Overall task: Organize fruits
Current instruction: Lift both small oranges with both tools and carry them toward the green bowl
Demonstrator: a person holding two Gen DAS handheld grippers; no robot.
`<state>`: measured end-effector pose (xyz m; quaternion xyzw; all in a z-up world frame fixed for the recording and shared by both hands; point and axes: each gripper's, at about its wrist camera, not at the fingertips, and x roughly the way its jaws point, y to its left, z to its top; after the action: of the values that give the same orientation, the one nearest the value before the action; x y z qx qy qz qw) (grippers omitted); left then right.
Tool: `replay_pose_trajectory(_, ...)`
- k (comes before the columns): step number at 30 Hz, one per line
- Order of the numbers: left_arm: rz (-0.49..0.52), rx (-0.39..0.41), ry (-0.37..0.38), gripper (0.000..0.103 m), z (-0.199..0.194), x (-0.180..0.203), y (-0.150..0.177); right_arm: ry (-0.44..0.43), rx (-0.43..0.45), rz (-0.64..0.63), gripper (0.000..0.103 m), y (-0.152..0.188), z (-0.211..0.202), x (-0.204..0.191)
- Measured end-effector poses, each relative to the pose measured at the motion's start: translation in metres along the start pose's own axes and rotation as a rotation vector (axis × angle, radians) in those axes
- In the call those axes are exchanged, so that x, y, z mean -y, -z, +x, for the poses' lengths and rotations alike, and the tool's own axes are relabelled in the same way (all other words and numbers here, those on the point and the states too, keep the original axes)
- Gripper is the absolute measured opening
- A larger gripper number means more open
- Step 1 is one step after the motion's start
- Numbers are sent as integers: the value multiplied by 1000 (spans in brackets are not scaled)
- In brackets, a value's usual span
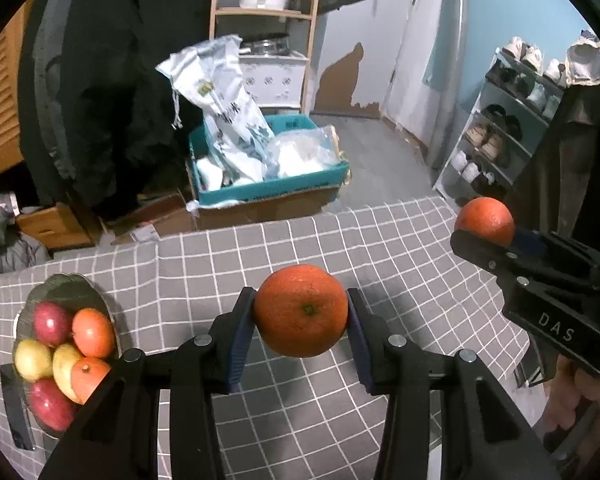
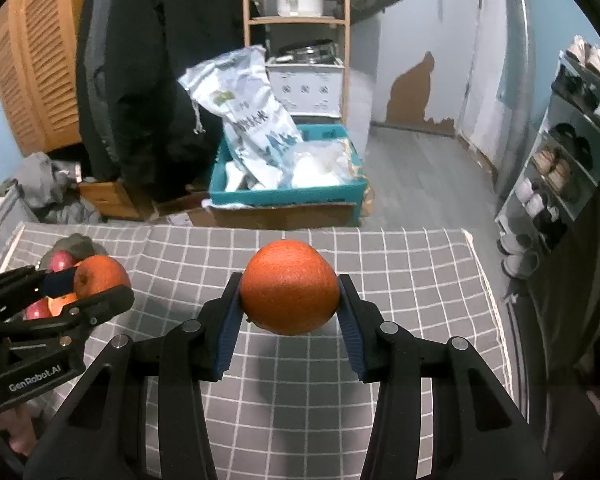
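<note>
My left gripper (image 1: 301,316) is shut on an orange (image 1: 300,310), held above the grey checked tablecloth (image 1: 320,240). My right gripper (image 2: 290,300) is shut on a second orange (image 2: 290,288), also clear of the cloth. In the left wrist view the right gripper (image 1: 484,230) shows at the right edge with its orange (image 1: 485,219). In the right wrist view the left gripper (image 2: 88,288) shows at the left edge with its orange (image 2: 100,276). A grey bowl (image 1: 66,286) at the table's left holds red, yellow and orange fruit (image 1: 72,344).
Beyond the table's far edge lie a teal box of bags (image 1: 268,168) on cardboard, a dark coat (image 1: 112,80) and a wooden shelf (image 1: 264,12). A shoe rack (image 1: 500,128) stands at the right. A hand (image 1: 580,400) grips the right tool.
</note>
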<state>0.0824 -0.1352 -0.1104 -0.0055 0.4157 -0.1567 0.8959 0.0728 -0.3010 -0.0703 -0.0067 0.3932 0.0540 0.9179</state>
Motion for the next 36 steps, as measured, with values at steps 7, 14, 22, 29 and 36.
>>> replay_pose_trajectory(7,-18,42,-16,45,-23,-17,0,-26,36,-25,45,-8,-13,-18)
replay_pose_trajectory(14,-43,70,-39,45,-39,-35,1,-57,55,-45,45,-17,-17,-39)
replay_pose_trajectory(22,-85,90,-71,45,-53,-61,4,-96,52,-75,45,-26,-11,-67)
replay_pose_trajectory(29,-129,105,-107,45,-63,-89,8,-129,48,-106,45,-34,-5,-95)
replay_pose_trajectory(36,-180,116,-149,45,-73,-121,13,-162,41,-140,45,-39,2,-124)
